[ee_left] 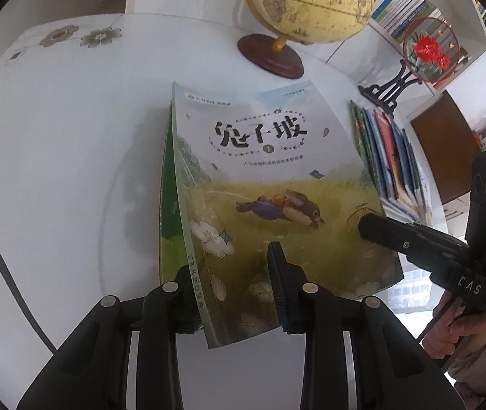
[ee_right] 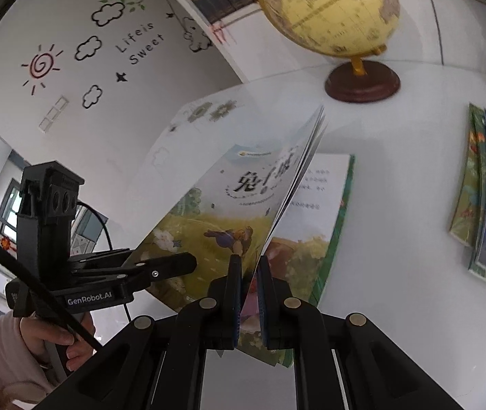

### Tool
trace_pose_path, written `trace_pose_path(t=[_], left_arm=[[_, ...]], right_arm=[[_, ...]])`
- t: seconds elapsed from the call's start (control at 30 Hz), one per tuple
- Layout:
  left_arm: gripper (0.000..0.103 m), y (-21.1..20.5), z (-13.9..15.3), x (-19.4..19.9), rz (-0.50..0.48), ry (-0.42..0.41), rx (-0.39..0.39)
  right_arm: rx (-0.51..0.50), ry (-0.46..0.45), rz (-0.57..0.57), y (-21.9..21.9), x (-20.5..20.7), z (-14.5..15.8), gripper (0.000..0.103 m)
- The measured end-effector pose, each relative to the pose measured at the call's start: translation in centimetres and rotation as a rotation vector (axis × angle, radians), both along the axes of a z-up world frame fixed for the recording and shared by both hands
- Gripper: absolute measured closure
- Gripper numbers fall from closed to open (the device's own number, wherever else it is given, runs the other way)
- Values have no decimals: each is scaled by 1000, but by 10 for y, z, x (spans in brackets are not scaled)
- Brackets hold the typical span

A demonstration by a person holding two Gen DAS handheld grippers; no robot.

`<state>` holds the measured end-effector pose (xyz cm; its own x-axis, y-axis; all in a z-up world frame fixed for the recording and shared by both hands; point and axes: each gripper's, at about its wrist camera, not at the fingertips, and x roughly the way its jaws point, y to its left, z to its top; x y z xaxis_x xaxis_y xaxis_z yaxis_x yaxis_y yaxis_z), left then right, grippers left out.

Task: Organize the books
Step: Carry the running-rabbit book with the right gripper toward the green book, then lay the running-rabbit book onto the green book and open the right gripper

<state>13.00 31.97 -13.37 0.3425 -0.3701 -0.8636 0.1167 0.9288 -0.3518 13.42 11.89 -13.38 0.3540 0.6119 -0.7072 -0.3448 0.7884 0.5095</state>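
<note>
Books number at least seven: one picture book (ee_left: 270, 184) with a running rabbit on its cover, held tilted above a white table (ee_left: 54, 171), and a fanned pile of about six thin books (ee_left: 390, 157) lying at three o'clock from it. The left gripper (ee_left: 232, 290), angled steeply down, has its two fingers closed on the book's spine edge at the near corner. The right gripper (ee_right: 249, 294), nearly shut, pinches the cover and some pages at the opposite edge, with the rest of the book hanging open below it. Each gripper is held by a hand in a pale sleeve (ee_right: 0, 352). One globe (ee_left: 311, 0) on a dark round base stands at twelve o'clock. One round fan with red flowers (ee_left: 429, 49) stands at two o'clock, before white shelves of books (ee_left: 403, 7). Wall stickers (ee_right: 82, 54) show clouds and a sun.
</note>
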Motion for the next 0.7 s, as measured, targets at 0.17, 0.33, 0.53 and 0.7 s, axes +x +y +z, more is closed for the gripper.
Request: trace_pose_path(t=[0.17,0.33,0.53,0.7], left_arm=[[75,-2,-7,3,6,31,20],[75,-1,-10,3,-3,49,24],[68,1,-13,4,1,66,46],[68,14,-20,5,36,102,89]], right_arm=[[-12,29,-13,0,0,-7,95],[-35,47,-17,4,-1,-13,95],[-9,112,-53,-3,4,-24,95],[-21,144,-70,-7,7,-29,95]])
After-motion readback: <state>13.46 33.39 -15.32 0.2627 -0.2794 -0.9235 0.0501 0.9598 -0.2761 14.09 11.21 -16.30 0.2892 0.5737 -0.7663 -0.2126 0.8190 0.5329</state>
